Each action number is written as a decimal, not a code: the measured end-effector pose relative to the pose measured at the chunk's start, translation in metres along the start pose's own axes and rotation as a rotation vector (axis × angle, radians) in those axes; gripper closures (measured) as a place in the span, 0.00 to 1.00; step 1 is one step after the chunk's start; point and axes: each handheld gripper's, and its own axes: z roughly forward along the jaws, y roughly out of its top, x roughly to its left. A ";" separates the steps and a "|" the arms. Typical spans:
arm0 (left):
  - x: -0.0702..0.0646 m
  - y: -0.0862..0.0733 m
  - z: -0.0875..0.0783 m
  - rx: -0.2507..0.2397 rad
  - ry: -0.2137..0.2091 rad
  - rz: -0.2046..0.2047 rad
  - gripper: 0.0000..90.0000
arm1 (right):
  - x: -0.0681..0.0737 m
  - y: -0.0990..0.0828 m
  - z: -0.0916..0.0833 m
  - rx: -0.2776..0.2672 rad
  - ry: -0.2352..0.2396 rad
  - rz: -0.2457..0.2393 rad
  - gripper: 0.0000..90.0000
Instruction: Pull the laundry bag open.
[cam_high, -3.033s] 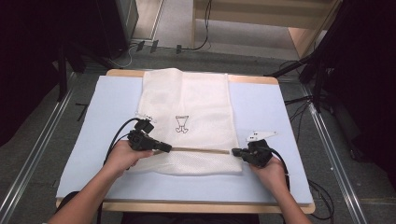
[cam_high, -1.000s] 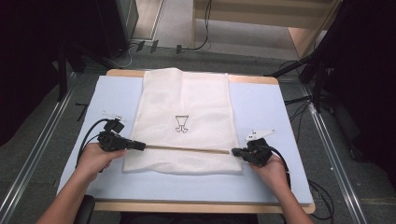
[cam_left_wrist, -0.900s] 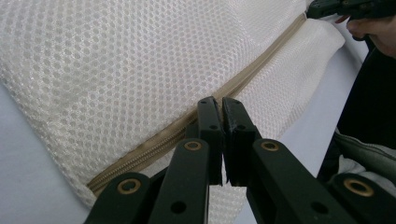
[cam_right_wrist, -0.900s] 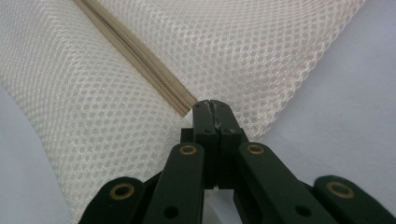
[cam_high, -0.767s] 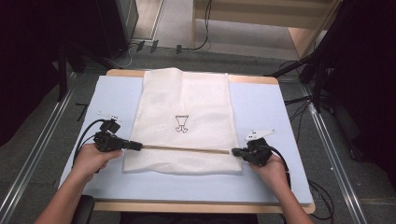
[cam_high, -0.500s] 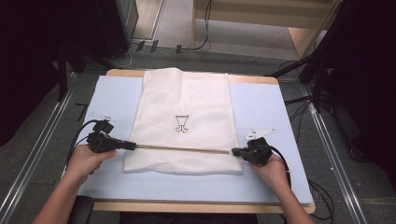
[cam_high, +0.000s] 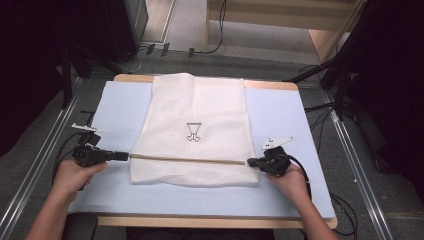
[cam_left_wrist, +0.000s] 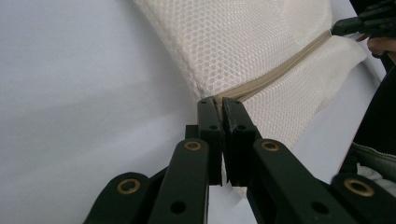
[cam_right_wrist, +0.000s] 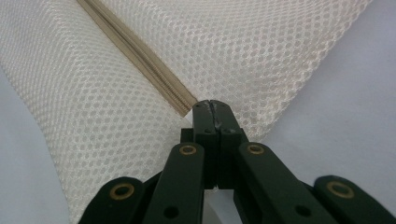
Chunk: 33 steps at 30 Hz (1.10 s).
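A white mesh bag (cam_high: 195, 115) with a small black emblem lies flat on the light blue mat (cam_high: 115, 115). A beige zipper (cam_high: 190, 160) runs across its near part. My left gripper (cam_high: 127, 156) is shut on the zipper's left end at the bag's left edge. In the left gripper view the jaws of the left gripper (cam_left_wrist: 218, 101) pinch that end of the zipper (cam_left_wrist: 280, 70). My right gripper (cam_high: 248, 162) is shut on the zipper's right end. The right gripper view shows the right gripper (cam_right_wrist: 211, 105) closed where the zipper (cam_right_wrist: 135, 56) stops, over the mesh (cam_right_wrist: 261, 51).
The mat covers a wooden table whose front edge (cam_high: 200, 222) is near the person. Metal rails (cam_high: 350, 150) run along both sides on the floor. Cables (cam_high: 320, 107) and dark equipment (cam_high: 100, 30) stand beyond the table.
My left gripper has slid left along the zipper, from near the bag's middle to its left edge. The right gripper has stayed at the right end.
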 end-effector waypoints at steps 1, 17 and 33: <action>0.000 0.000 0.001 0.003 0.005 0.000 0.98 | 0.000 0.000 0.000 0.001 0.000 0.001 1.00; -0.007 -0.003 0.009 -0.020 0.044 0.087 0.78 | -0.002 0.010 -0.003 0.024 0.026 0.006 0.89; -0.007 0.006 0.007 -0.141 0.213 0.181 0.45 | -0.010 0.012 -0.009 -0.072 -0.010 0.045 0.62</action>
